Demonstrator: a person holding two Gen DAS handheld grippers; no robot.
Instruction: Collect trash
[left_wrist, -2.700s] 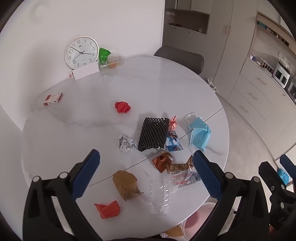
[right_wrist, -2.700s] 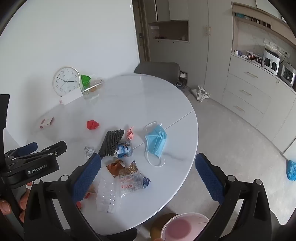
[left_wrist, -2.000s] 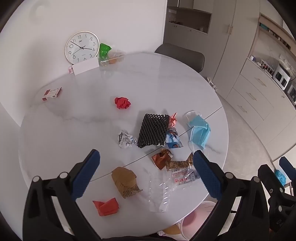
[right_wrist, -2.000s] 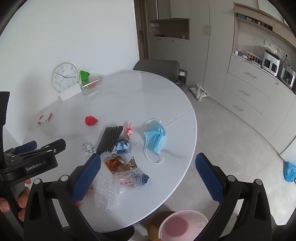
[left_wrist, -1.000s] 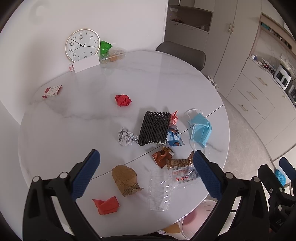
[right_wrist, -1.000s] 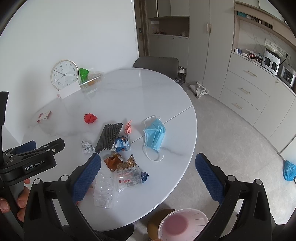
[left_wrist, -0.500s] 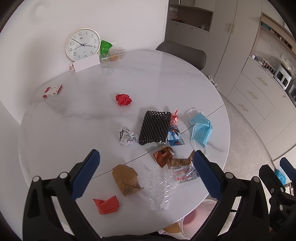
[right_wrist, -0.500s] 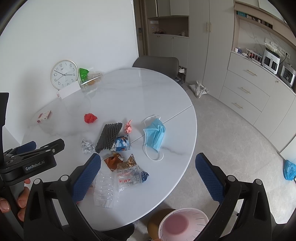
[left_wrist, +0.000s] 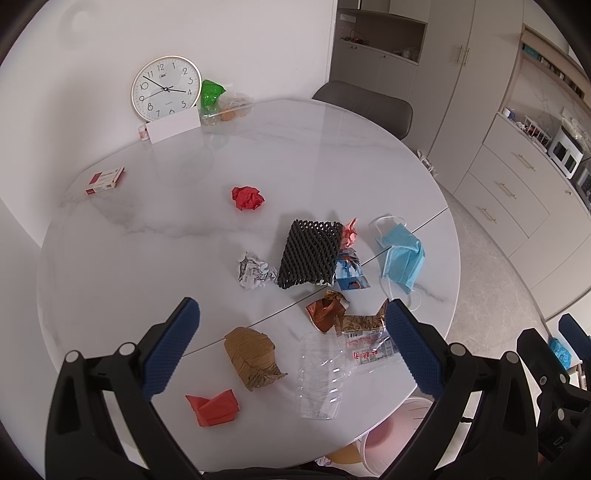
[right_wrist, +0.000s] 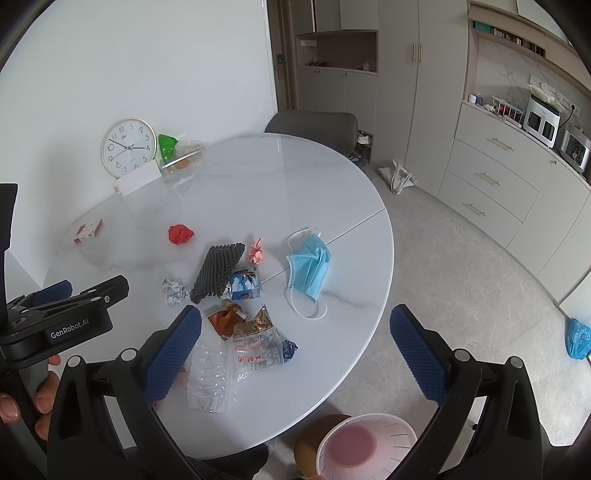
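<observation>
Trash lies scattered on the round white surface (left_wrist: 332, 155) ahead of me: a black foam net (left_wrist: 308, 254) at the centre, a blue face mask (left_wrist: 402, 258) to its right, a crumpled red paper ball (left_wrist: 248, 198) beyond it. Closer in, a clear plastic cup (left_wrist: 321, 376) lies on its side beside a brown paper wad (left_wrist: 253, 352) and a folded red scrap (left_wrist: 214, 406). My left gripper (left_wrist: 291, 347) hovers above these, jaws wide apart, holding nothing. My right gripper (right_wrist: 295, 350) is spread open too, empty, over the surface's near edge. Below that edge, a pink bin (right_wrist: 365, 446) stands on the floor. A clock (left_wrist: 166, 88) leans against the far wall.
</observation>
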